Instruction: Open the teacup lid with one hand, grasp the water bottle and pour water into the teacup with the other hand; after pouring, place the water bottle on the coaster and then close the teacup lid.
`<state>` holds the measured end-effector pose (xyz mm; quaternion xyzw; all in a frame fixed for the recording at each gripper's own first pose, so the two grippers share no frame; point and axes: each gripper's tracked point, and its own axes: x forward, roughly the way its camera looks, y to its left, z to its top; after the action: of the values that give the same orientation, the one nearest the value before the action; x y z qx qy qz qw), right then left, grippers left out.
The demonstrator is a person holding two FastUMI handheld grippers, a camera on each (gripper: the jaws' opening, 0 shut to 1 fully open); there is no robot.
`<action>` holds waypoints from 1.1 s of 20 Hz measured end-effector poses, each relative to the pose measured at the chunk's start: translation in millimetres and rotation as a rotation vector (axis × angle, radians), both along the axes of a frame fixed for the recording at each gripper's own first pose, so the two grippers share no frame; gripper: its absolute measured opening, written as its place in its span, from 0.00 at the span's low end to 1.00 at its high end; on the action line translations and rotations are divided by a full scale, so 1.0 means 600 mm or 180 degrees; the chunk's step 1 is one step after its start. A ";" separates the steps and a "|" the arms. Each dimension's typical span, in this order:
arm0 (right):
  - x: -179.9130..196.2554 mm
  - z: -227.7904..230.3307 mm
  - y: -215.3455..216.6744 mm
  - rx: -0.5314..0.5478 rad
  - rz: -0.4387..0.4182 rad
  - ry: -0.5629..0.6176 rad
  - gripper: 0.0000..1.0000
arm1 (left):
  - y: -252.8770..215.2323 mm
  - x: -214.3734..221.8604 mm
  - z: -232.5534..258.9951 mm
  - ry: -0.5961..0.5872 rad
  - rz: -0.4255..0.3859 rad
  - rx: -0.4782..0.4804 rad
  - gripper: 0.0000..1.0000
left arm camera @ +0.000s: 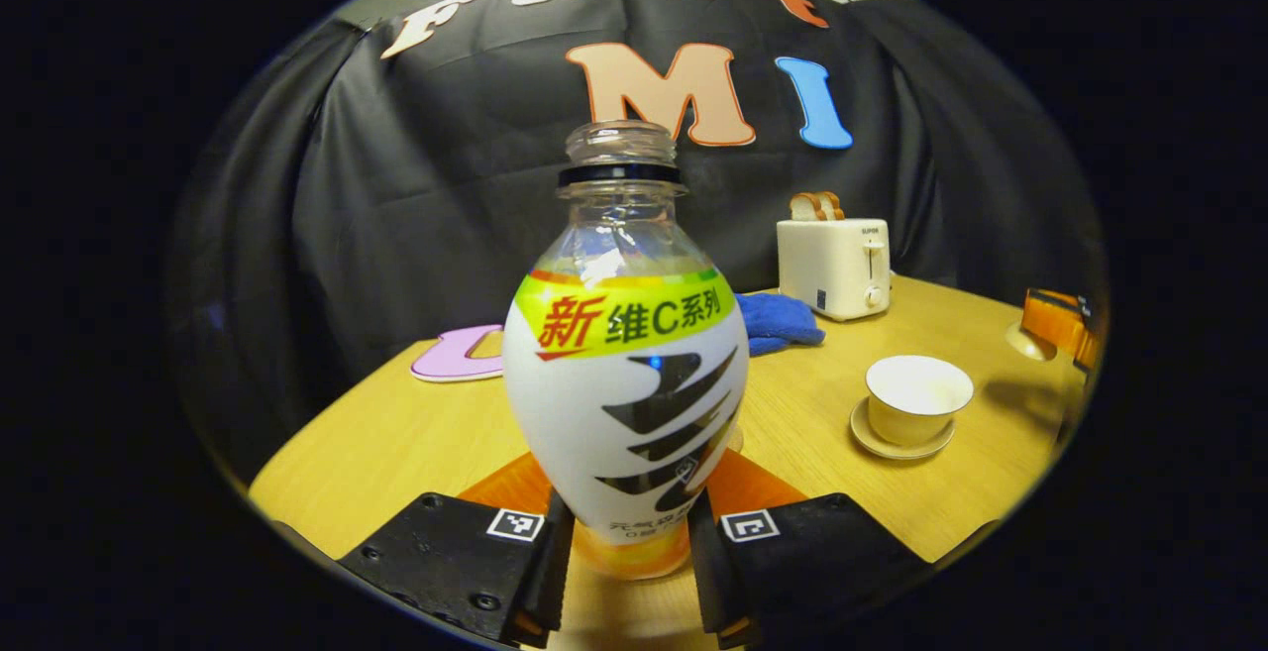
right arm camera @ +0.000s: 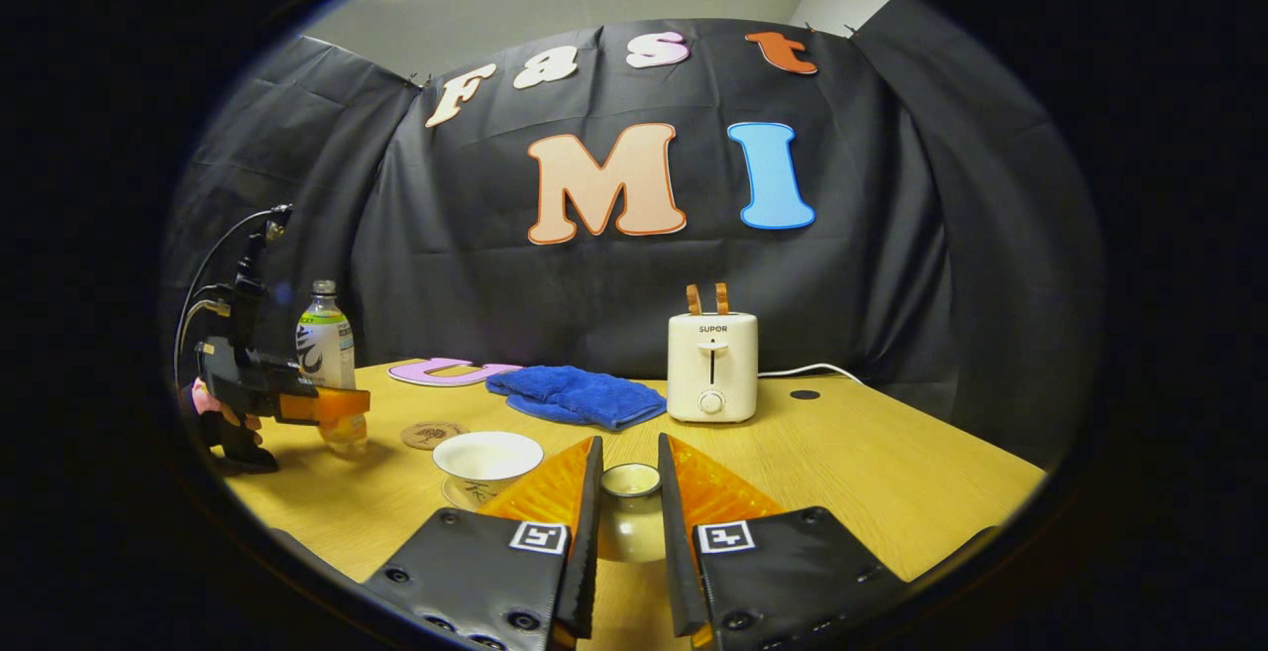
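The water bottle (left arm camera: 626, 374) stands upright on the counter (left arm camera: 416, 433), uncapped, its lower body clamped between both fingers of the left gripper (left arm camera: 630, 542). In the right gripper view the coaster (right arm camera: 432, 433) lies just beside the bottle, with the open teacup (right arm camera: 487, 461) on its saucer nearby. The right gripper (right arm camera: 631, 512) holds the teacup lid (right arm camera: 630, 517) pinched between its fingers above the counter. Behind sit a blue cloth (right arm camera: 580, 395) and a toaster (right arm camera: 712, 366).

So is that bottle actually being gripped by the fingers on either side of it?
Touching. In the left gripper view, the left gripper has both fingers pressed against the lower sides of the water bottle, with no gap showing on either side.
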<state>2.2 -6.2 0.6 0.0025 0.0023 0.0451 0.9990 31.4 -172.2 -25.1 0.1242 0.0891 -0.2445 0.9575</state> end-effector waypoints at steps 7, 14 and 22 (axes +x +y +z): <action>0.004 0.000 -0.031 -0.0006 -0.0178 0.0001 0.33 | -0.026 0.012 0.040 -0.0651 -0.0201 0.1478 0.48; 0.005 -0.001 -0.033 -0.0007 -0.0161 0.0006 0.33 | -0.051 0.012 0.022 -0.0901 -0.0493 0.2547 0.48; 0.008 0.000 -0.037 -0.0007 -0.0187 0.0004 0.33 | -0.042 0.019 -0.012 -0.0913 -0.0843 0.3543 0.48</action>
<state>7.0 -28.2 0.3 0.0016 0.0029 0.0157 0.9999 42.5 -197.4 -32.1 0.6499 0.0573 -0.2592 0.7121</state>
